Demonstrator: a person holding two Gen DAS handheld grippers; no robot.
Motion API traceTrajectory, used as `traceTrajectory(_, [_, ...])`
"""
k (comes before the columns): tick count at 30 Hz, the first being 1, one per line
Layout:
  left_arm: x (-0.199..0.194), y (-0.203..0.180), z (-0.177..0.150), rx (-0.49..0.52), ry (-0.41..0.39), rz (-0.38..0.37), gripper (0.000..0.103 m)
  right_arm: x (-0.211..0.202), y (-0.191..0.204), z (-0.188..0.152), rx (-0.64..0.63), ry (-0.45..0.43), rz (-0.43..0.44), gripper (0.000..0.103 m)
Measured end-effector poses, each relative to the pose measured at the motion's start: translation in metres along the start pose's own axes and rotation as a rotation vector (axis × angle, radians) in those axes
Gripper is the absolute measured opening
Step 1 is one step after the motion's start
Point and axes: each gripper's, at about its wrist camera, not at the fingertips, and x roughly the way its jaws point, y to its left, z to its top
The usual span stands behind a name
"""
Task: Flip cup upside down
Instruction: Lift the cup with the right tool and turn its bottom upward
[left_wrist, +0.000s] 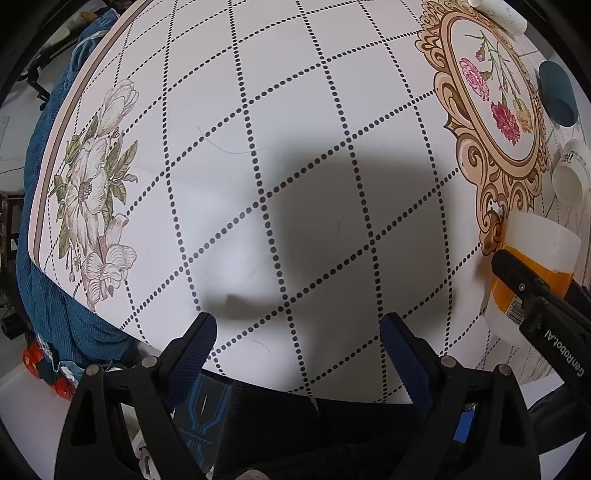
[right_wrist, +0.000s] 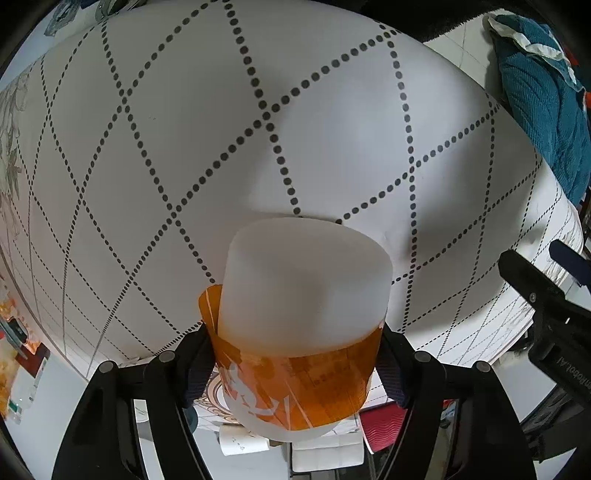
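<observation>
The bench (right_wrist: 184, 110), dotted in a diamond grid, is seen below. The cup (right_wrist: 306, 295) is clamped at its orange band by the right tool (right_wrist: 295, 369), at 6 o'clock. The left tool (left_wrist: 299, 354) hangs apart, empty. The rim should be levelled before lowering.

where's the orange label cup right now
The cup is clamped in the right gripper above the dotted tablecloth; the left wrist view shows it far right, beside the ornate floral medallion.
</observation>
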Motion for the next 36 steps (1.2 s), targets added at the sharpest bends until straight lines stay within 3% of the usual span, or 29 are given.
traceTrajectory(9, [-0.014,0.020,0.003,-0.003,-0.031,0.028,0.091,-0.001,-0.014,-0.002,0.051,0.046,0.014,0.075])
traceTrajectory(14, [-0.025,0.031,0.008,-0.013,-0.081,0.061,0.091,-0.001,-0.025,-0.012,0.167,0.055,0.073,0.075])
traceTrajectory(17, [-0.029,0.038,0.014,-0.009,-0.102,0.070,0.101,0.000,-0.039,-0.017,0.262,0.062,0.108,0.075])
traceTrajectory(24, [-0.041,0.043,0.027,-0.025,-0.114,0.069,0.101,0.012,-0.086,-0.046,0.650,0.038,0.303,0.075])
traceTrajectory(28, [-0.048,0.041,0.040,-0.036,-0.110,0.076,0.101,0.024,-0.106,-0.077,0.939,0.015,0.440,0.075])
traceTrajectory(36, [-0.053,0.043,0.040,-0.041,-0.119,0.083,0.101,0.063,-0.117,-0.146,1.545,-0.082,0.785,0.075])
